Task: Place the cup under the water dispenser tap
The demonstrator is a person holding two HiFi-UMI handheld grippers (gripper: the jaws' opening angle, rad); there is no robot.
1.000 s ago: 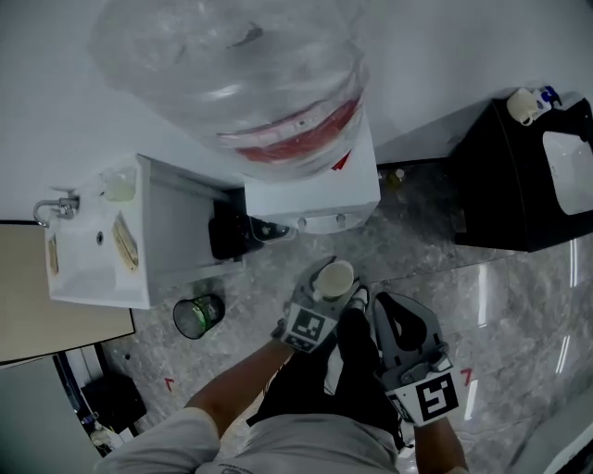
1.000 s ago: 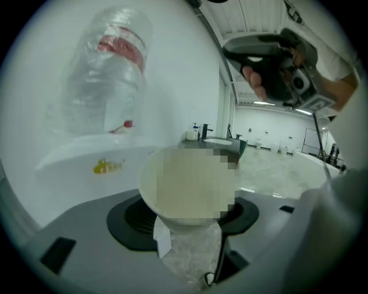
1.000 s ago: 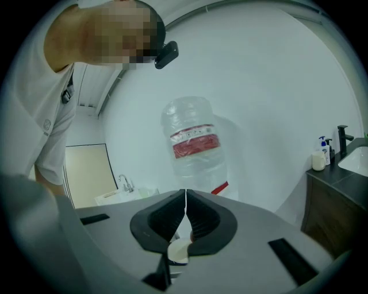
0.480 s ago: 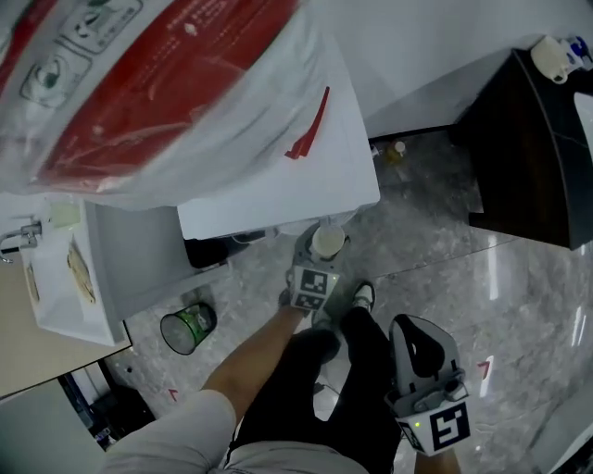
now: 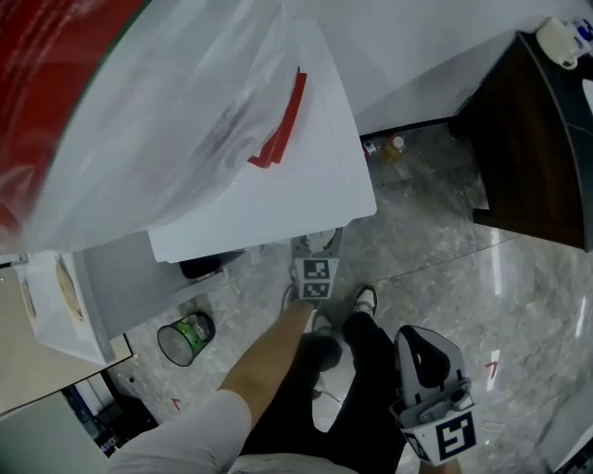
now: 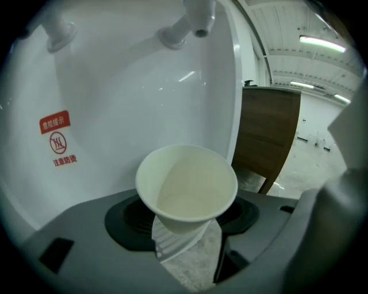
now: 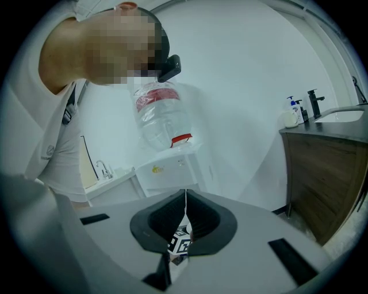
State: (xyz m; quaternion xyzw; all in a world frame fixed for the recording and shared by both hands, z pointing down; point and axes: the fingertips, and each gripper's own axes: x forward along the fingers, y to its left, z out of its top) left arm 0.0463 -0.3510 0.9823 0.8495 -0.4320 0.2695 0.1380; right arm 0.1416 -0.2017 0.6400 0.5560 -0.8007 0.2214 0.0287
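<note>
**Checker:** Report task status.

**Operator:** My left tongs are clamped on the lower part of the cup, with the jaws set moderately wide around it; the cup is empty. It sits inside the front recess of the water dispenser; the tap is above it, near the top of the left gripper view. Carrying the cup to the dispenser is, in my judgement, done. Remaining: line it up directly beneath the spout, set it down, let go. I cannot tell whether the cup is resting on anything yet. My right tongs are closed with nothing in them, held low by my side, well apart from the dispenser.

**Checker:** Differences from the earlier head view?

**Operator:** A second ago the cup was plainly visible in my left tongs, out in front of the dispenser. Now those tongs reach under the edge of the dispenser's top and the cup is hidden in the head view. The bottle fills far more of that view; my right tongs sit lower in it.
</note>
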